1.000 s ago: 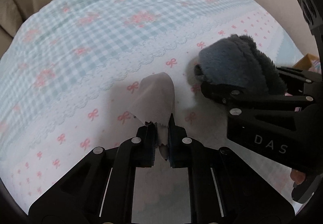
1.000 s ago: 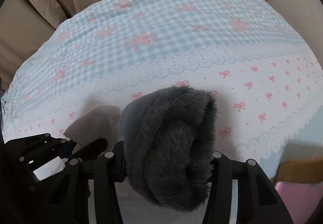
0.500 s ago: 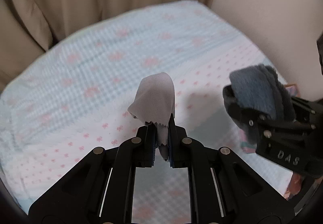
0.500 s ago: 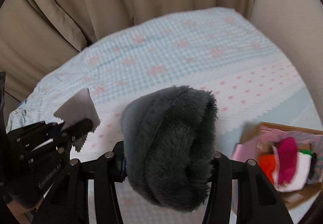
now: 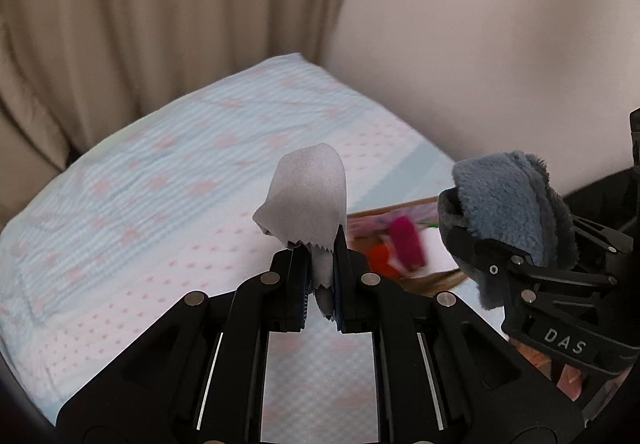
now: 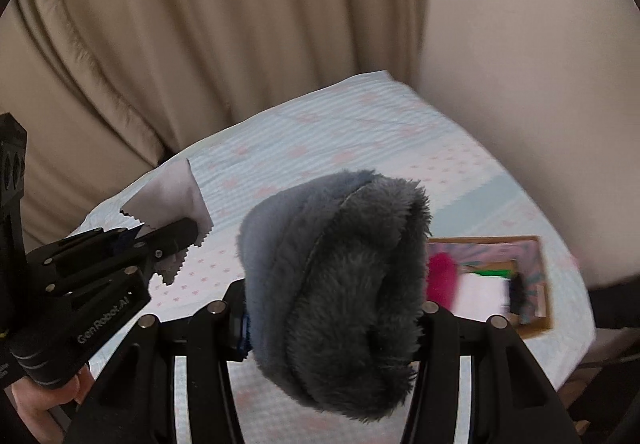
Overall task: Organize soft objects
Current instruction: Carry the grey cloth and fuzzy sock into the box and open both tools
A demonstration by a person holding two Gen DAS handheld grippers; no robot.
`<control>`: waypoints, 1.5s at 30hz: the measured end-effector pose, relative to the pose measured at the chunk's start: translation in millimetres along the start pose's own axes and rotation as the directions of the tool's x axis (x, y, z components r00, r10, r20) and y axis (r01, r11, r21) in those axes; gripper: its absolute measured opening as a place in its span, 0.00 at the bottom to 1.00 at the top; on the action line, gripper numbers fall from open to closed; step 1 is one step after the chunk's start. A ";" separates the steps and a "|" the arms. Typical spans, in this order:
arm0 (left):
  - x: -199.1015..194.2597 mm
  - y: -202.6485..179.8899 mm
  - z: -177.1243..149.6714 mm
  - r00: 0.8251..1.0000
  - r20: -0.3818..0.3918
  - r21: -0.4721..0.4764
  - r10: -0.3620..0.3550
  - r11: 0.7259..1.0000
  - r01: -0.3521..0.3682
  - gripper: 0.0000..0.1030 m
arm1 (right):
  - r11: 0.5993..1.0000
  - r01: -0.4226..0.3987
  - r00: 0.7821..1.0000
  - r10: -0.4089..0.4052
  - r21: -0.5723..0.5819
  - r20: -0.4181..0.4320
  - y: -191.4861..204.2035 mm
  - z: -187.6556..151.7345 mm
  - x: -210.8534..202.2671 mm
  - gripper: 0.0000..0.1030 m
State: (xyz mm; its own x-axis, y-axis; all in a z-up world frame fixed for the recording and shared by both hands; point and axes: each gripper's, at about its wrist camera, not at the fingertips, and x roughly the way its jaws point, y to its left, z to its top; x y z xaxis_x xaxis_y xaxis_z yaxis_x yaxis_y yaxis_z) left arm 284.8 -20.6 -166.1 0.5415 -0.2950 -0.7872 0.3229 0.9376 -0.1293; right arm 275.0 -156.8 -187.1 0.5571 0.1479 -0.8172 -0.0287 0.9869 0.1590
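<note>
My left gripper [image 5: 320,264] is shut on a thin grey cloth [image 5: 306,204] with zigzag-cut edges, held in the air above the bed; it also shows in the right wrist view [image 6: 168,200]. My right gripper [image 6: 332,308] is shut on a folded dark grey fuzzy item [image 6: 340,276], seen at the right of the left wrist view [image 5: 508,212]. A shallow cardboard box [image 6: 536,284] lies on the bed at the right and holds pink, red, white and green soft things [image 6: 440,276]; it also shows in the left wrist view [image 5: 400,244].
The bed [image 5: 160,204] has a blue gingham cover with pink bows. Beige curtains [image 5: 160,24] hang behind it and a plain wall [image 5: 500,44] stands at the right.
Both grippers have lifted well away from the bed and swung right with their items still held. The box with soft things has come into view.
</note>
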 end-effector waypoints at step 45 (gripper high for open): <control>243.4 -124.3 -54.0 0.922 -0.362 -0.100 0.139 0.977 -0.187 1.00 | 0.983 -0.050 0.936 0.108 0.177 -0.334 -286.5 -33.0 168.6 0.96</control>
State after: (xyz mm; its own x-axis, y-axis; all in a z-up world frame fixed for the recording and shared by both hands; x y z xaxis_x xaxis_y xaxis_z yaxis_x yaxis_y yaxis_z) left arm 334.5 -199.0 -374.3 0.2628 -0.0749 -0.9619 0.1373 0.9897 -0.0395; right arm 349.8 -412.5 -388.7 0.2409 0.2667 -0.9332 0.0904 0.9512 0.2952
